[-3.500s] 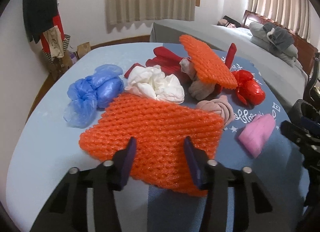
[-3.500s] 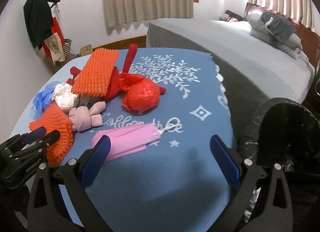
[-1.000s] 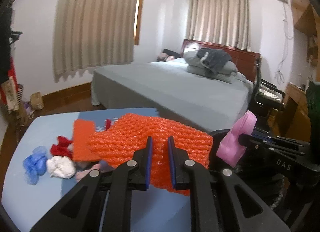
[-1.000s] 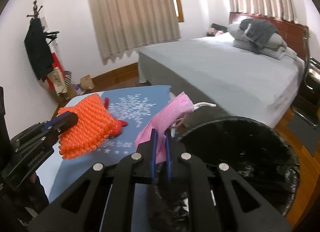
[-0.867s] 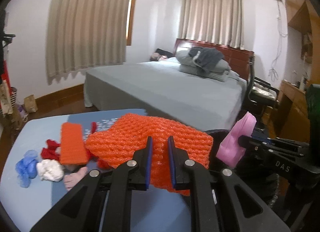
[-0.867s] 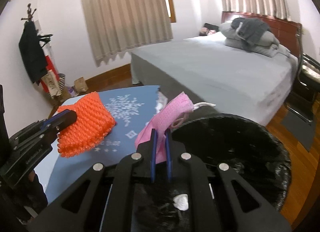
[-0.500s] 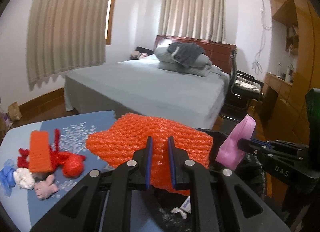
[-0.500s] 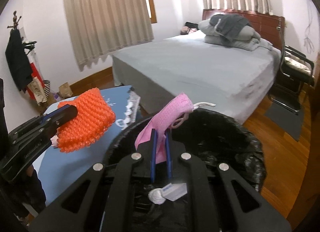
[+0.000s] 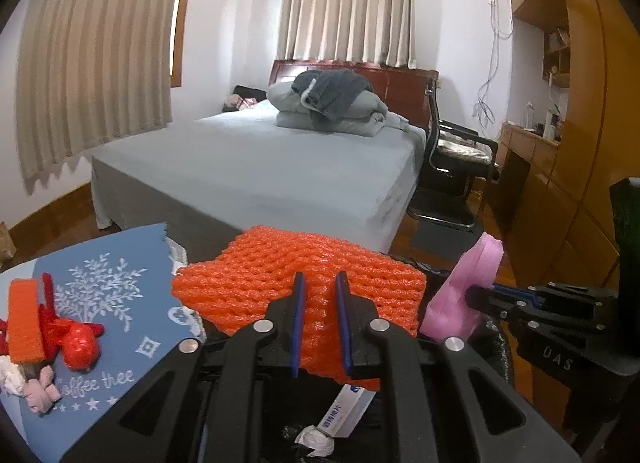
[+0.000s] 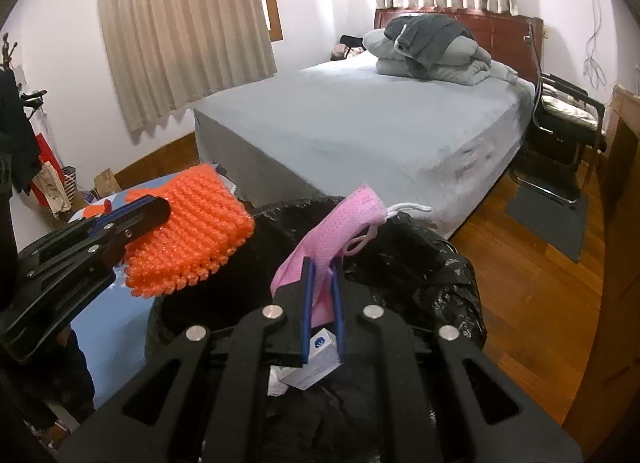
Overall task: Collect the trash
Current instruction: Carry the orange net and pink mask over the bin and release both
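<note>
My left gripper (image 9: 320, 283) is shut on an orange foam net (image 9: 280, 275) and holds it above the black-lined trash bin (image 10: 440, 275). The net also shows in the right wrist view (image 10: 192, 227). My right gripper (image 10: 320, 263) is shut on a pink face mask (image 10: 340, 219) with white ear loops, also over the bin. The mask shows at the right of the left wrist view (image 9: 468, 283). A small white box (image 10: 316, 363) and crumpled tissue (image 9: 316, 439) lie inside the bin.
The blue-clothed table (image 9: 120, 303) to the left holds a second orange net (image 9: 24, 319), red plastic scraps (image 9: 80, 343) and pinkish wads (image 9: 40, 395). A grey bed (image 10: 380, 123) stands behind, a black chair (image 9: 452, 183) and wooden cabinets (image 9: 560, 183) to the right.
Both grippers closed on their items at the table, lifted them and swung right. They now hang over the bin, and the table has slid off to the left.
</note>
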`<state>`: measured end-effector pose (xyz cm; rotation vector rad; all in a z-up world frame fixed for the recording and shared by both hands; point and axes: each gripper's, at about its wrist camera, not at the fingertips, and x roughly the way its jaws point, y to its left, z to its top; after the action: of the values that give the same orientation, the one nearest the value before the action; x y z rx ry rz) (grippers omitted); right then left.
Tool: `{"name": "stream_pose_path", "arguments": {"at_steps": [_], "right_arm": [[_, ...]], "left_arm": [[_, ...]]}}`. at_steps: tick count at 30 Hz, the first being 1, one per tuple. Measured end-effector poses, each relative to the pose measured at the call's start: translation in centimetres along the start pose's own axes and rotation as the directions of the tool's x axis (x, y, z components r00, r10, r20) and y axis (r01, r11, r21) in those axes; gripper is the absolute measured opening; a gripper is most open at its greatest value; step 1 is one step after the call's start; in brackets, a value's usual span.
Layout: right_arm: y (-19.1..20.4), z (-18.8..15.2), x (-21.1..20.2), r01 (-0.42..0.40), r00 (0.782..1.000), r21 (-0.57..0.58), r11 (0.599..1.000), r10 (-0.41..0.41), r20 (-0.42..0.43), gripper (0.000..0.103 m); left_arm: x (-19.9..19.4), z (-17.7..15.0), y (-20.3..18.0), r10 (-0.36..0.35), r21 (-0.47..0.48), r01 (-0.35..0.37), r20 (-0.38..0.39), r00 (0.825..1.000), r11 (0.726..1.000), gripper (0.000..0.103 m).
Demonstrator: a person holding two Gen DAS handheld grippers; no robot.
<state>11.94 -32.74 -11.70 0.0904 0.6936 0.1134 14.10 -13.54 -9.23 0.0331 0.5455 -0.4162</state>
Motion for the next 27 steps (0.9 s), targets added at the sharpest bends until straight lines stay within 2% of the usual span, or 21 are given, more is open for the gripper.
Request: {"name": "stream_pose_path", "arguments": {"at_steps": [3,5,8,10,12,15,17,19,22,27], "right_arm": [[-0.5,-0.2,0.5,0.009,1.0,0.007,1.0,-0.008,-0.016,0.013],[-0.8,-0.4,0.6,0.018,1.0,0.015,1.0,-0.017,-0.025,0.025],[-1.2,-0.8,0.8,0.029,0.999,0.023,0.999,-0.029,-0.036,0.038],[-1.4,-1.0,0.7,0.035,0.999,0.029,0.999,-0.034,-0.039,0.04],[-1.5,-1.1,0.7,0.038,0.999,0.034,0.999,-0.037,-0.04,0.042],[-1.5,-1.1,0.4,0.043,0.999,0.043,0.998,-0.041,-0.032,0.053],[-1.3,-1.1,0.2,0.053,0.998,0.044,0.998,-0.052,-0.02,0.072],[-1.2,-0.9,-0.1,0.065,0.998,0.047,0.997,-0.065,-0.007,0.085],[-0.6,-0.7,-0.4,0.068,0.998,0.042,0.997,-0.069,0.01,0.093],[0.5,-0.3,-0.5,0.045,0.999,0.046,0.998,-0.046,0.019,0.096]], "left_arm": [[0.7,0.1,-0.4,-0.015,0.0,0.015,-0.013,1.0,1.0,0.019],[1.0,0.1,-0.3,-0.018,-0.008,0.018,-0.024,1.0,1.0,0.023],[1.3,0.0,-0.1,-0.018,-0.01,0.017,-0.035,0.999,1.0,0.024],[1.3,-0.1,-0.1,-0.013,-0.01,0.013,-0.036,0.999,1.0,0.034],[1.2,-0.1,-0.1,-0.008,-0.011,0.008,-0.035,0.999,1.0,0.038],[0.8,-0.1,0.1,0.002,-0.013,-0.002,-0.029,1.0,1.0,0.045],[0.4,-0.1,0.5,0.014,-0.018,-0.015,-0.02,1.0,1.0,0.052],[-0.3,-0.2,1.1,0.035,-0.022,-0.035,-0.006,0.999,0.999,0.062],[-1.4,-0.3,2.5,0.07,-0.032,-0.07,0.011,0.997,0.997,0.072],[-3.9,-0.7,5.5,0.165,-0.049,-0.163,0.037,0.986,0.985,0.087]]}}
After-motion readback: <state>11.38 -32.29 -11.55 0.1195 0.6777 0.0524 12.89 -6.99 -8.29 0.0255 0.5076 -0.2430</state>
